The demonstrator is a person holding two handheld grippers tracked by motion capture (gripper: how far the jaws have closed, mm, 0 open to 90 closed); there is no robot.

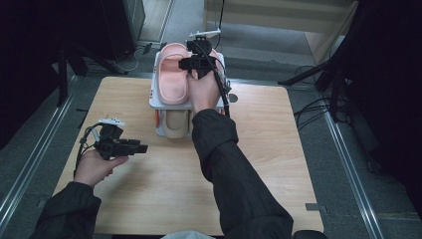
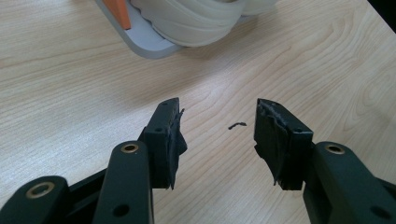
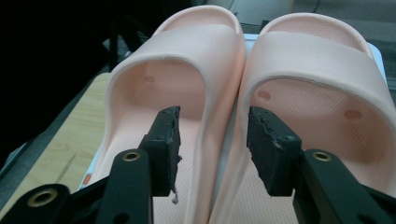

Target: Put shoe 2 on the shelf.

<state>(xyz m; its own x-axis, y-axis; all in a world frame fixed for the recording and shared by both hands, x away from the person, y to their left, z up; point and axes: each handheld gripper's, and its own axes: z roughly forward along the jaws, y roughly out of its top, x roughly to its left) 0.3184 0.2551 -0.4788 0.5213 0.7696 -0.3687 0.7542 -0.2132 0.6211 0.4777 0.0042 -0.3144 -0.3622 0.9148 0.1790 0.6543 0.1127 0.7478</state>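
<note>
Two pink slippers lie side by side on the top shelf of a small white rack (image 1: 153,102). The left pink slipper (image 1: 172,79) (image 3: 187,51) is in plain sight from above; the right pink slipper (image 3: 317,60) sits under my right hand there. My right gripper (image 1: 198,59) (image 3: 212,126) hovers over the pair, open, its jaws standing either side of the two touching inner walls without pressing them. A cream slipper (image 1: 175,124) (image 2: 196,23) rests on the lower shelf. My left gripper (image 1: 142,148) (image 2: 217,126) is open and holds nothing, low over the wooden table (image 1: 164,189), pointing toward the rack.
The rack's grey base (image 2: 144,44) carries an orange upright (image 2: 119,11). A small dark scrap (image 2: 237,125) lies on the wood between the left jaws. Dark stands and cables ring the table; bare tabletop stretches to the right (image 1: 259,129) and front of the rack.
</note>
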